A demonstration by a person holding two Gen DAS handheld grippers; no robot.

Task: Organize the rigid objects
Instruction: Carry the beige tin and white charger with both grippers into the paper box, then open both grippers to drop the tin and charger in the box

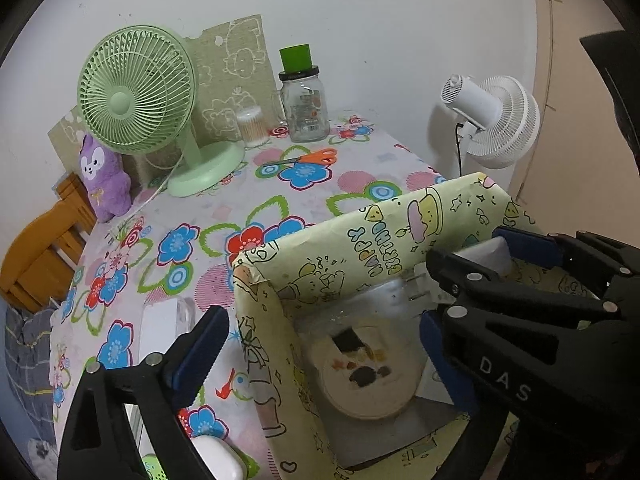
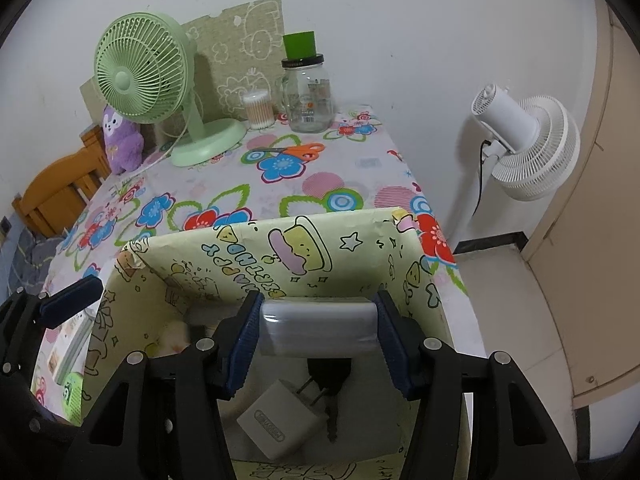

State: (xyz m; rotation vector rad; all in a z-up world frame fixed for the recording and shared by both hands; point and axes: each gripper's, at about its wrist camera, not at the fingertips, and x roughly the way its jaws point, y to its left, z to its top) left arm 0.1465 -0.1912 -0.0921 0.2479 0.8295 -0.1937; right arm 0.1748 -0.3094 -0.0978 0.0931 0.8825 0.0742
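White block crosswise between right gripper fingers (over box).

Both claws point steeply down: the left claw stands wide apart and empty, the right claw is clamped on something.

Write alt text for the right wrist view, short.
The right tongs grip a pale grey block over an open box lined with yellow cartoon paper; a white plug charger lies inside. Behind, a flowered tablecloth holds a green fan, glass jar and orange scissors.
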